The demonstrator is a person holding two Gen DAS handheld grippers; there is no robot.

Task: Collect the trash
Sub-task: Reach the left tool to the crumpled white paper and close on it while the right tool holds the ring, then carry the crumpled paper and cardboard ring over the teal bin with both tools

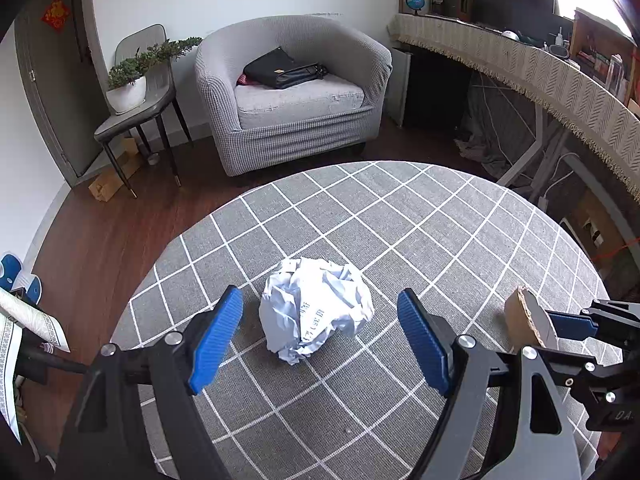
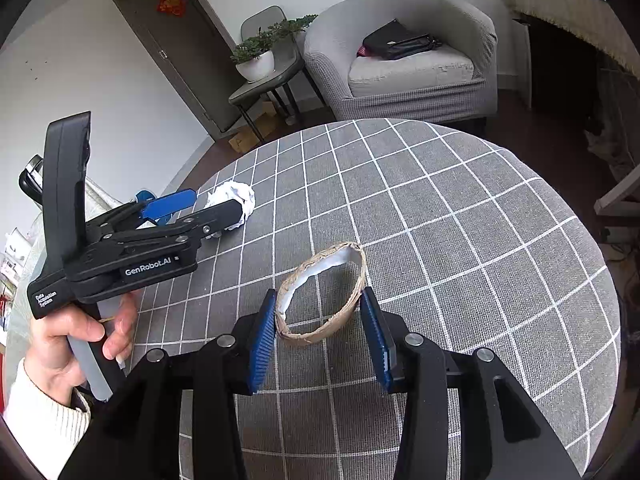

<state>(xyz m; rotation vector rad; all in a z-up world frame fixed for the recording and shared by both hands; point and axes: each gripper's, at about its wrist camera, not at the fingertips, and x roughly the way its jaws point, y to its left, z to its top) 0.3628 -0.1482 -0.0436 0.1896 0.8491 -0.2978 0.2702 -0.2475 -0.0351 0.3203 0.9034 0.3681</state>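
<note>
Left gripper (image 1: 320, 340) gapes, crumpled paper ball (image 1: 316, 310) untouched between its fingers; right gripper (image 2: 322, 334) pinches a cardboard ring (image 2: 320, 294) (flattened oval). Closing off-centre could squirt the ball away.

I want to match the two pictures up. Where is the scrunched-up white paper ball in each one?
Left wrist view: the paper ball lies low in the middle, on the checked tablecloth, between the open left tongs.
Right wrist view: the same ball is small, at middle left, partly hidden behind the left tongs.
Shared landmark: the grey armchair with a black bag.
</note>
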